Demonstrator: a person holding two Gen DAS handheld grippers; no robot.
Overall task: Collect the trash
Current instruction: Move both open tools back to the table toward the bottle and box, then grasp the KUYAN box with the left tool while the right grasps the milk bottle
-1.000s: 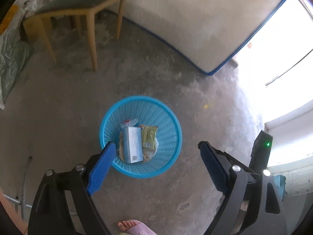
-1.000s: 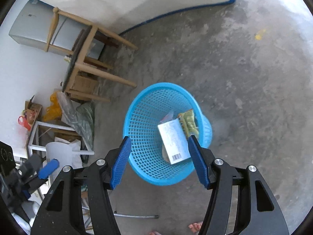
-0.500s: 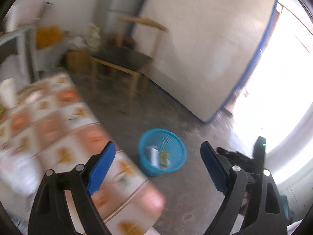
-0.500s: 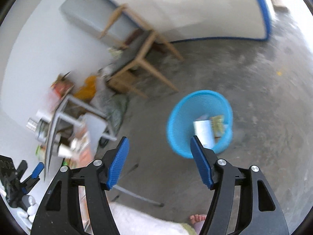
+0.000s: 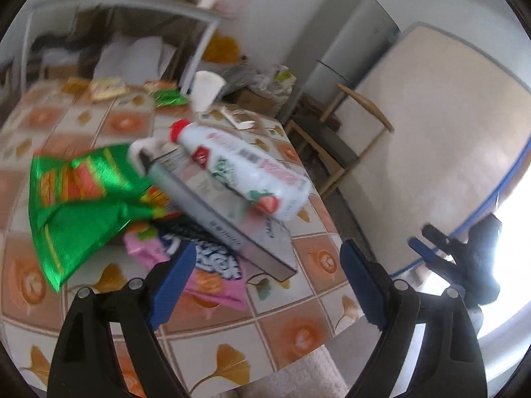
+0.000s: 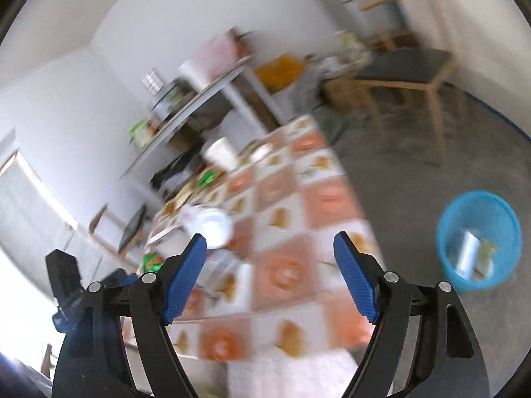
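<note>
Trash on the tiled table (image 5: 298,328), left to right: green wrapper (image 5: 76,199), flat box (image 5: 225,229), white bottle (image 5: 245,172) lying atop it. Left gripper (image 5: 265,285) wide, empty. Right gripper (image 6: 270,278) opening, empty; blue basket (image 6: 448,252) on floor at right.

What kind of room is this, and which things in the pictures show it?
Probably a lived-in room of a home, used for eating and storage. A table with a tiled-pattern cover carries snack wrappers and a milk bottle; a wooden chair and a grey fridge stand by the wall; a blue waste basket sits on the concrete floor.
</note>
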